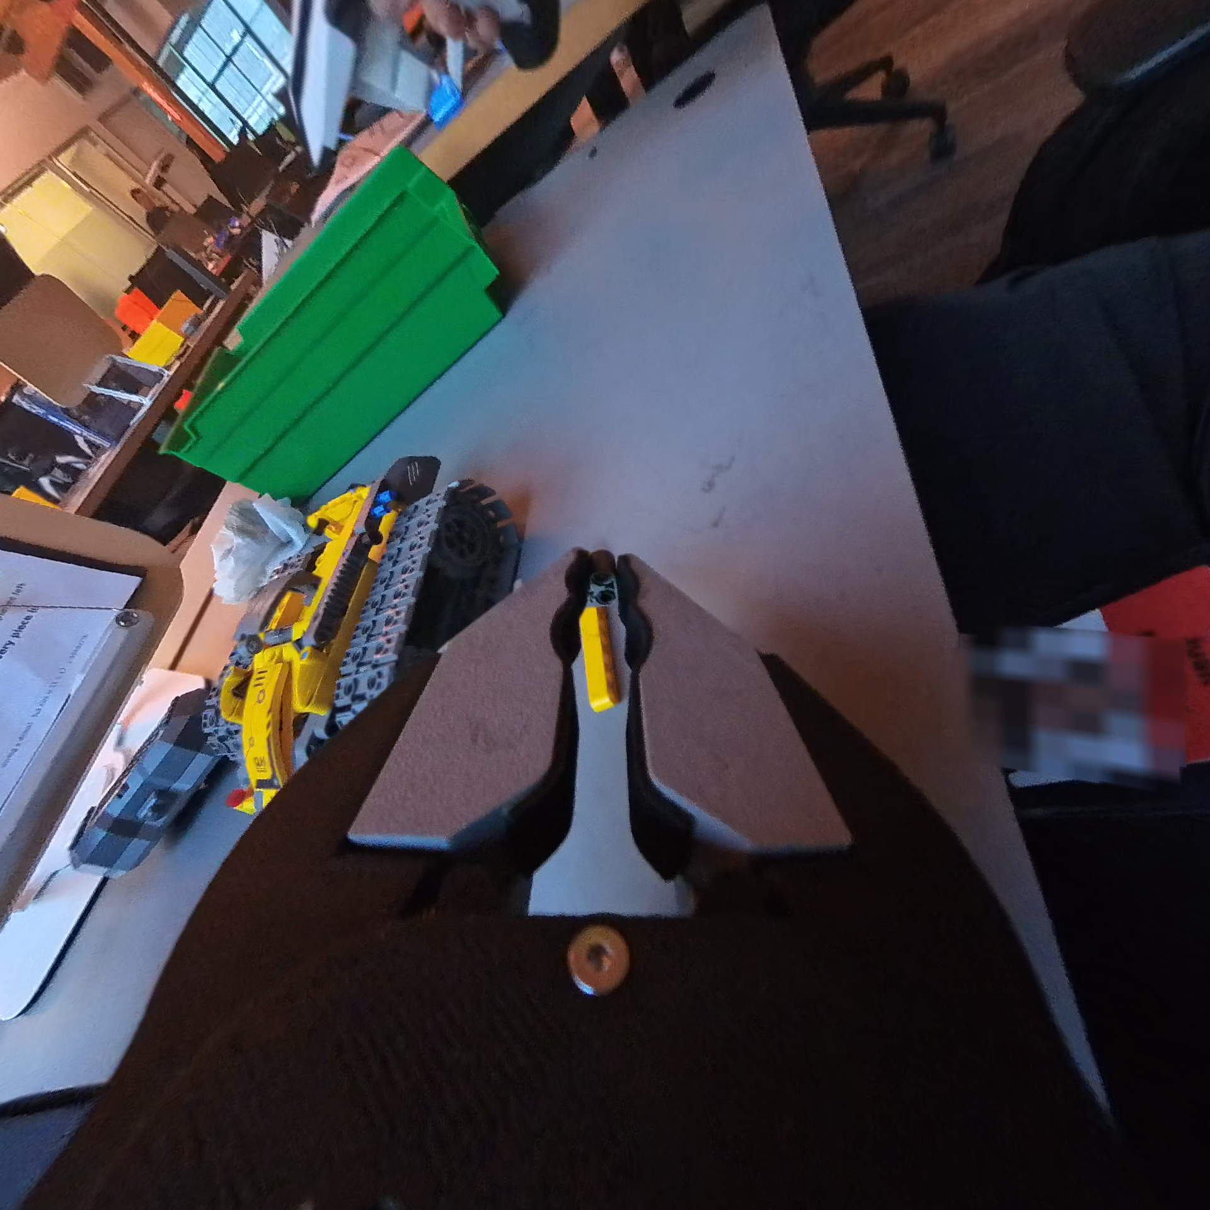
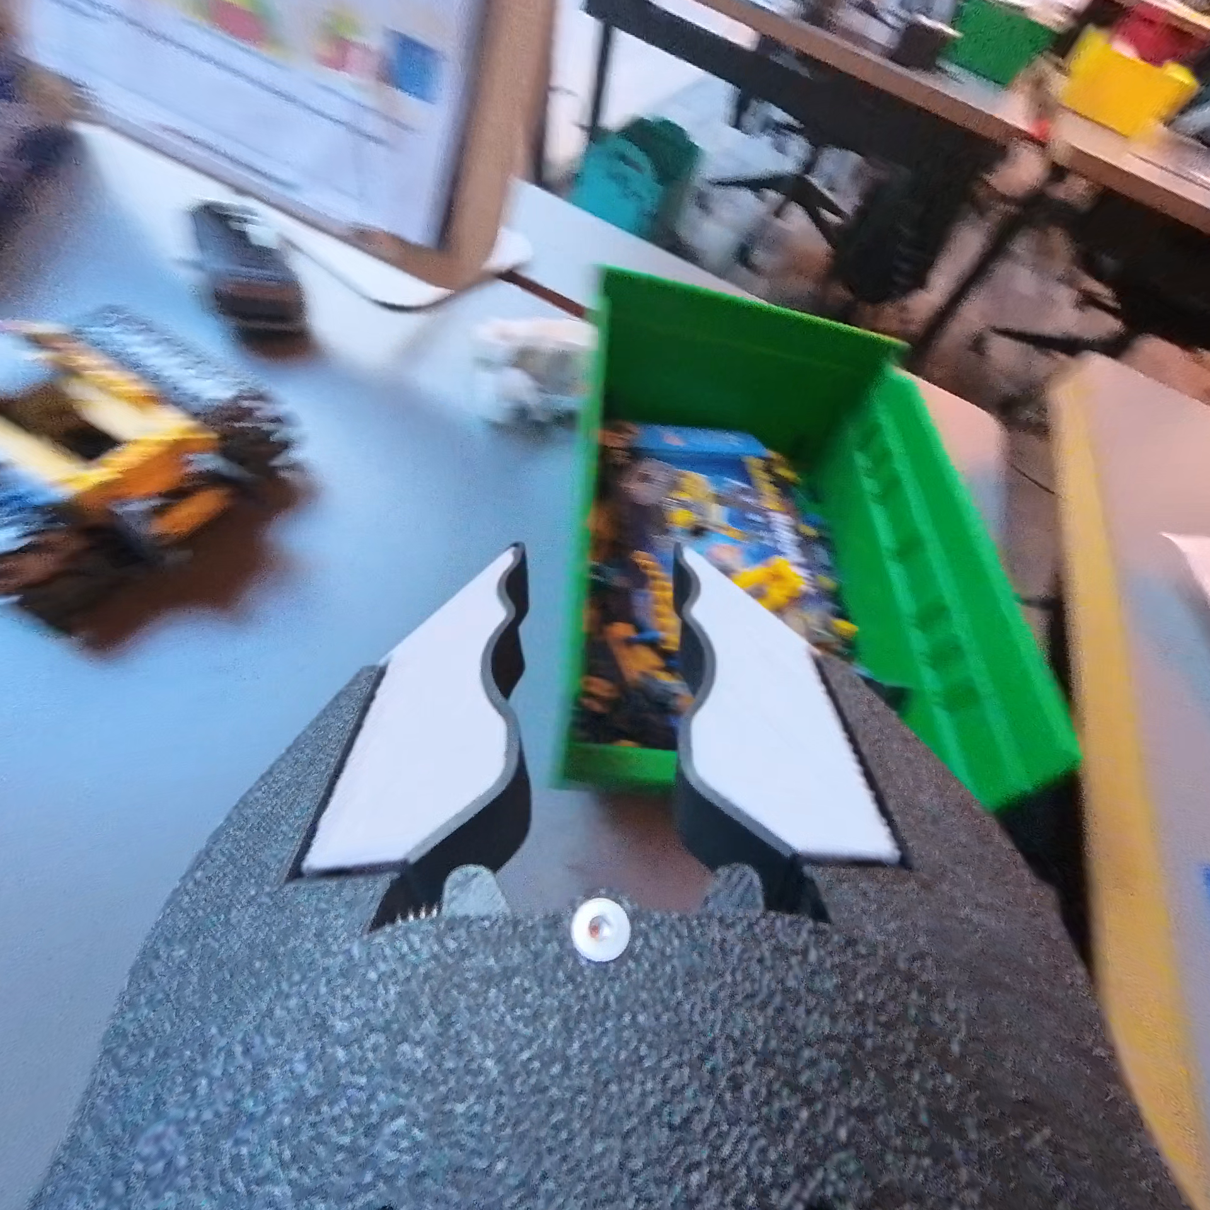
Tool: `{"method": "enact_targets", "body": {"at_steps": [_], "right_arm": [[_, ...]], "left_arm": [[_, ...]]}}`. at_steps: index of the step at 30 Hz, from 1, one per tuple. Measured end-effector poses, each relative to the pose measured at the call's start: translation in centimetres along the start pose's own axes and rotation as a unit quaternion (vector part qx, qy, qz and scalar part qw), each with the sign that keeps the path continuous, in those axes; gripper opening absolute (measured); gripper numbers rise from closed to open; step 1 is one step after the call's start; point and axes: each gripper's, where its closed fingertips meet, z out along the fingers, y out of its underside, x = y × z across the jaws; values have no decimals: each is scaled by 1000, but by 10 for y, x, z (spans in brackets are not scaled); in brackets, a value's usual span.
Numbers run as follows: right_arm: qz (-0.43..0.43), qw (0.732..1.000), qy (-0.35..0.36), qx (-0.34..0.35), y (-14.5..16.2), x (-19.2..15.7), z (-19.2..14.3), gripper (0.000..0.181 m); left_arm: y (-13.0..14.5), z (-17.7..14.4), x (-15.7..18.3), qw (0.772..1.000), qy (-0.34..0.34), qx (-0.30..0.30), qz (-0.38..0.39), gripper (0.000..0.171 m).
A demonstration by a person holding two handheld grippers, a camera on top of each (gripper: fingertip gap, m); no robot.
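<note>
Between left gripper (image 1: 601, 568) fingers, yellow beam (image 1: 600, 658); right gripper (image 2: 599, 563) empty.

Counts, all placed relative to the green bin (image 2: 916, 589):
- 1 green bin on the grey table (image 1: 687, 327).
- 1 printed booklet (image 2: 707, 511) inside the bin, with yellow loose bricks (image 2: 772, 583) on it; too blurred to count.
- 1 yellow tracked brick vehicle (image 1: 340, 628) just beside the bin.
- 1 crumpled clear bag (image 1: 255, 543) beside the bin.
- 1 grey brick block (image 1: 144, 812) beyond the vehicle.
- 1 yellow beam piece (image 1: 599, 655) away from the bin, between the fingers of the left gripper (image 1: 599, 563).
- 2 grippers; the right gripper (image 2: 599, 556) is over the bin's near end.
</note>
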Motion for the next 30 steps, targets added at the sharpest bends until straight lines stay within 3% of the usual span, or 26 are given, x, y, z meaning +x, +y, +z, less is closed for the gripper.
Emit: {"method": "enact_targets", "body": {"at_steps": [3, 6, 8, 11, 14, 19, 24, 30], "right_arm": [[7, 988, -151, 36, -5, -99, -10, 42], [0, 958, -280, 67, 0, -194, -25, 41], [-35, 938, -331, 97, 3, -244, -39, 33], [-80, 920, -359, 133, 4, -292, -51, 23], [-69, 909, -384, 148, 2, -317, -54, 20], [-22, 893, -422, 157, -4, -327, -56, 11], [-101, 903, -396, 131, 6, -329, -53, 9], [-163, 898, -387, 128, 8, -336, -54, 6]], "left_arm": [[-12, -5, -3, 999, -1, 41, -14, 5], [-25, -11, -4, 996, 1, 88, -29, 5], [-34, -15, -8, 991, 5, 119, -59, 5], [-52, -25, -11, 973, 33, 189, -125, 5], [-63, -29, -10, 961, 51, 227, -147, 5], [-66, -25, -1, 966, 59, 222, -121, 6], [-65, -22, 3, 969, 62, 212, -112, 5], [-65, -20, 6, 970, 70, 206, -106, 5]]}}
